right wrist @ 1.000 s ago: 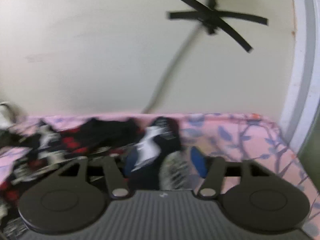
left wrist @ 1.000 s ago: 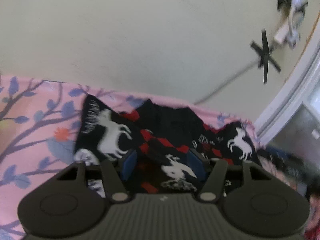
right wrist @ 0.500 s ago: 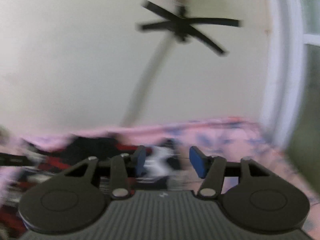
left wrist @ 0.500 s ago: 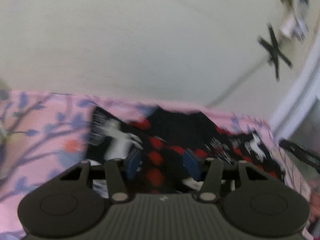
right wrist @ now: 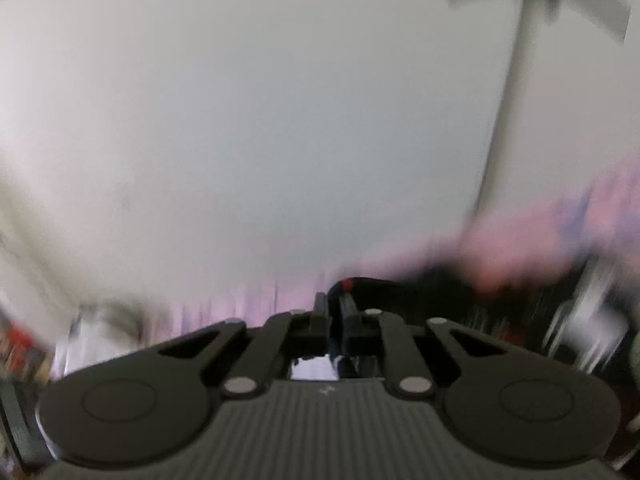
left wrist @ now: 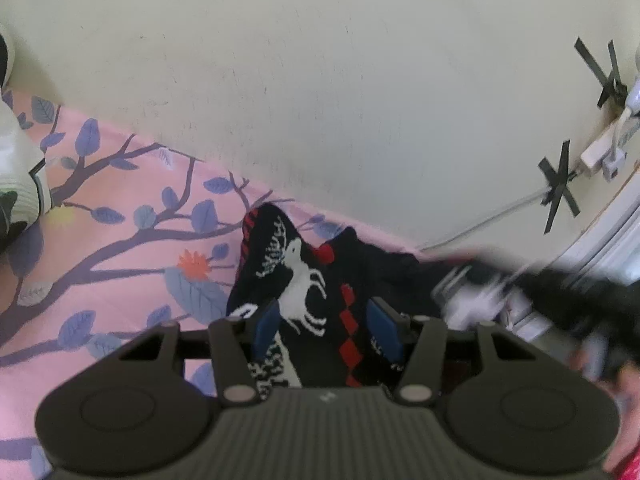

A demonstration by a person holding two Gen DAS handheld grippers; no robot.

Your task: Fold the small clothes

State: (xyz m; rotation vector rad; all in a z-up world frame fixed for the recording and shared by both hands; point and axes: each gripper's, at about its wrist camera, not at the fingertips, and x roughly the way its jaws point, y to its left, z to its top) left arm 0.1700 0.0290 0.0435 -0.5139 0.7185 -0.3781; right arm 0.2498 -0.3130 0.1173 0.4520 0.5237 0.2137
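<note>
A small black garment [left wrist: 316, 280] with white reindeer and red diamonds lies crumpled on the pink floral sheet [left wrist: 100, 248], against the wall. My left gripper [left wrist: 326, 328] is open, its blue pads either side of the cloth over its near edge. In the right wrist view, which is heavily blurred, my right gripper [right wrist: 335, 320] is shut on a black edge of the garment [right wrist: 360, 284] with a red spot. The right gripper also shows in the left wrist view as a dark blur [left wrist: 552, 300] at the right.
A cream wall [left wrist: 320, 100] rises just behind the sheet. A cable taped with black crosses [left wrist: 556, 188] runs along it to a white plug at the right. A white and black cloth item [left wrist: 16, 184] lies at the far left. A white window frame [left wrist: 616, 224] stands at right.
My right gripper has closed from open onto the garment's edge and is moving fast, blurring its view. My left gripper stayed open over the garment, which has bunched up narrower.
</note>
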